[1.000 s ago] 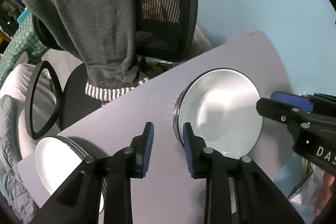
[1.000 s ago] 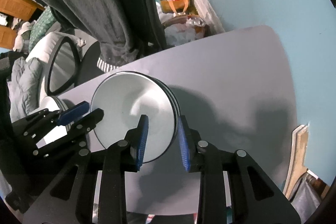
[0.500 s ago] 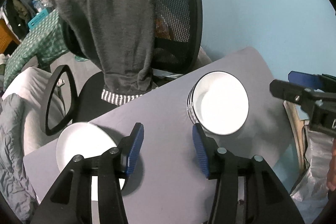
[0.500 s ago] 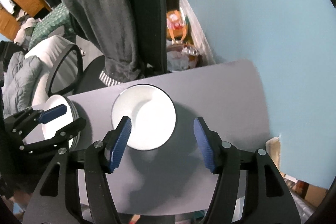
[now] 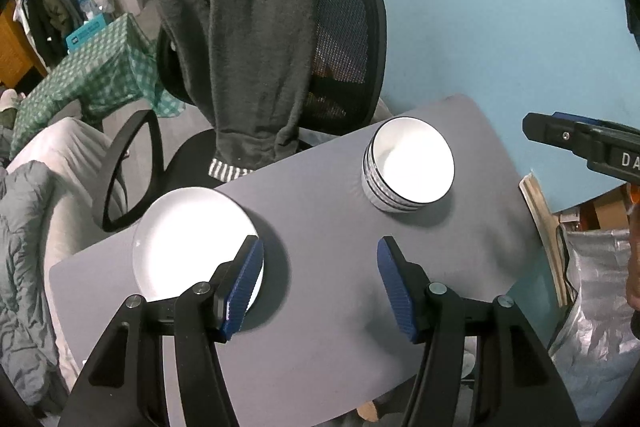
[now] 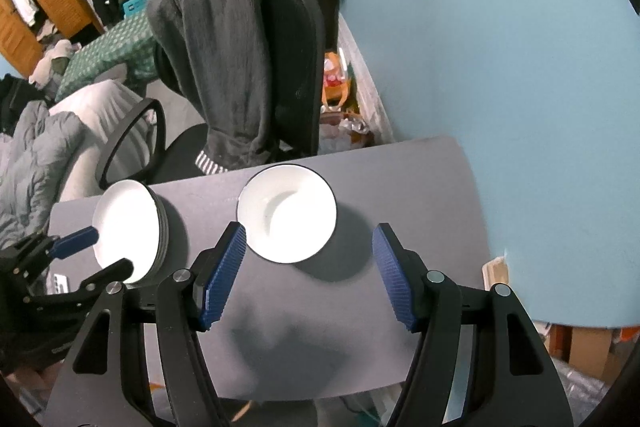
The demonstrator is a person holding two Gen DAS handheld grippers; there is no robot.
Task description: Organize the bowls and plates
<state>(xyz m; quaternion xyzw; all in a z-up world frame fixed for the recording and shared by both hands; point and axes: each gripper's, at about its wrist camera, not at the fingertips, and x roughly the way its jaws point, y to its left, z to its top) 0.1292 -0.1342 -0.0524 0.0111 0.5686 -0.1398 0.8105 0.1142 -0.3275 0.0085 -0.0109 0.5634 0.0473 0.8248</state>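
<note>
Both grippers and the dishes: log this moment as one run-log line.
left gripper: jaws opening, empty | right gripper: open, empty | stack of plates and stack of bowls: apart on table

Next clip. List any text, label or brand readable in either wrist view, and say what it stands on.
"DA": white letters on the body of the right gripper, cut off by the left wrist view's edge.
Blue box in the background: marks too small to read.
Nothing else readable.

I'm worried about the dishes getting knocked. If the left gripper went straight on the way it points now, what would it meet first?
Most likely the bare grey tabletop. The left gripper, jaws opening with nothing between them, aims between the plate stack and the stacked bowls. Its left finger overlaps the plates in the picture, so a graze there cannot be excluded.
</note>
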